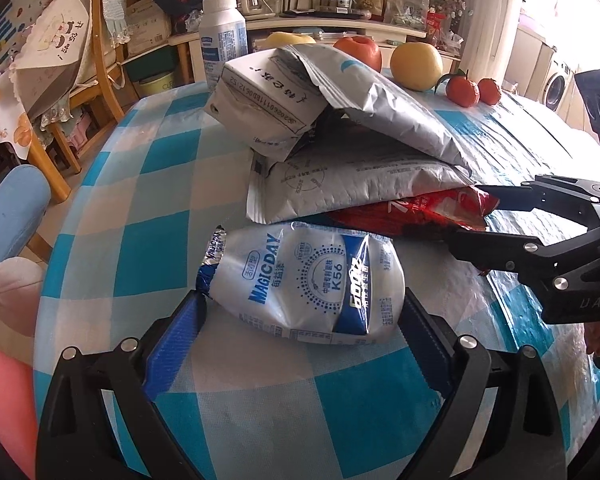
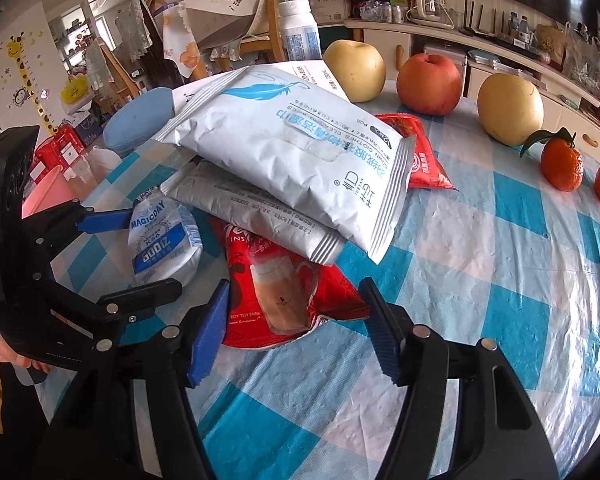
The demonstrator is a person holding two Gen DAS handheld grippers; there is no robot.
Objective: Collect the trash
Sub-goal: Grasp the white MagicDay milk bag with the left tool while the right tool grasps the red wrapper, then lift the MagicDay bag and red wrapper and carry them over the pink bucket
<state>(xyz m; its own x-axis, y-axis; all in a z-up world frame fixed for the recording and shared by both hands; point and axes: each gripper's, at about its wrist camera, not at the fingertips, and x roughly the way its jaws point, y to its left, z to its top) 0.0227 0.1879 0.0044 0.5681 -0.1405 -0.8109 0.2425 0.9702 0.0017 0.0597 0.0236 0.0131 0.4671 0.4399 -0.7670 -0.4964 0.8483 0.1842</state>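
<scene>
We see little of the collecting done yet: the whole heap of trash sits on the checked worktop (image 2: 480, 248), and no bin shows clearly in either view. In the left wrist view our left hand-held gripper (image 1: 300, 336) stands at the bottom centre with its jaws apart on either side of the white pouch (image 1: 308, 280); the blue pads (image 1: 176, 344) look close to its ends, but we cannot tell whether they press it, so we judge it not yet gripped. In the right wrist view our right hand-held gripper (image 2: 296, 336) sits at the bottom centre, jaws apart around the near end of the red packet (image 2: 276, 300), with a gap showing on the right side. That packet lies partly under the grey bag (image 2: 256, 216), which in turn lies under the wipes pack (image 2: 300, 152); a second red packet (image 2: 424, 156) peeks out behind them. The fruit along the upper right, apple (image 2: 428, 84) and oranges (image 2: 560, 164), we take for things that stay. Left to do, then: both grasps, the carry away, and the rest of the pile.
</scene>
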